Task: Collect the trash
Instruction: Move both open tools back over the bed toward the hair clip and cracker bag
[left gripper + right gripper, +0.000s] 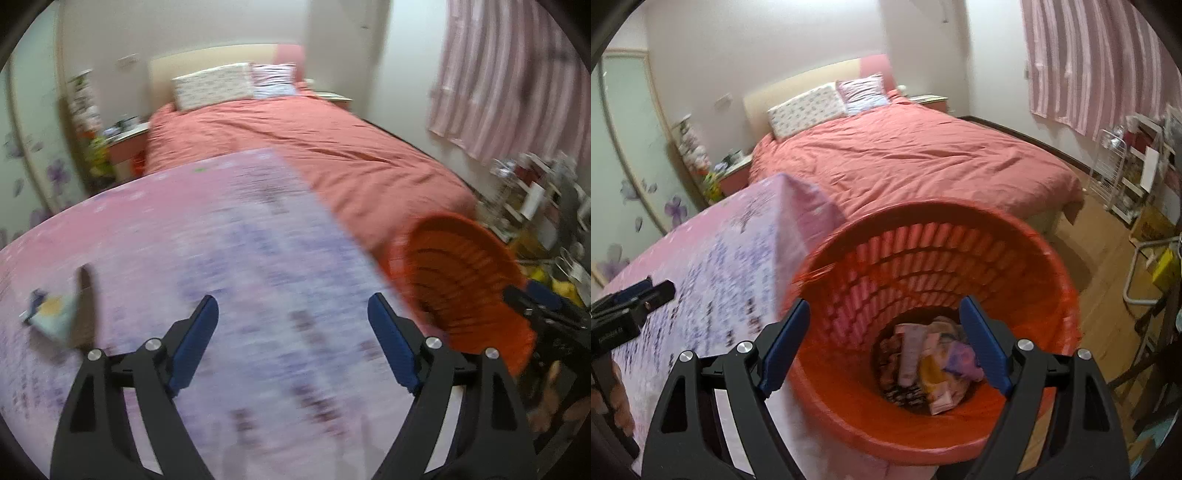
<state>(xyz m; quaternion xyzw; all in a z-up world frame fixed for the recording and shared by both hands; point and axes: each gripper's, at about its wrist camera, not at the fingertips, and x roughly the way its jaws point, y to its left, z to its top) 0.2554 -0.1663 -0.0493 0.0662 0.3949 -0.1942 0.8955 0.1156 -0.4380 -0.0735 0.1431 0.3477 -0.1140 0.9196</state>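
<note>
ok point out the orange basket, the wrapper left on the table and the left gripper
orange basket [1015, 236]: right wrist view, far inner wall
wrapper [55, 317]: left wrist view, pale flat face
left gripper [293, 325]: left wrist view, midway between its open fingertips

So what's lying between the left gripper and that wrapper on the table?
In the left wrist view, only bare pink patterned tablecloth lies between the open left gripper and the blurred wrapper.

A home bedroom: a made bed with pillows, striped curtains.
</note>
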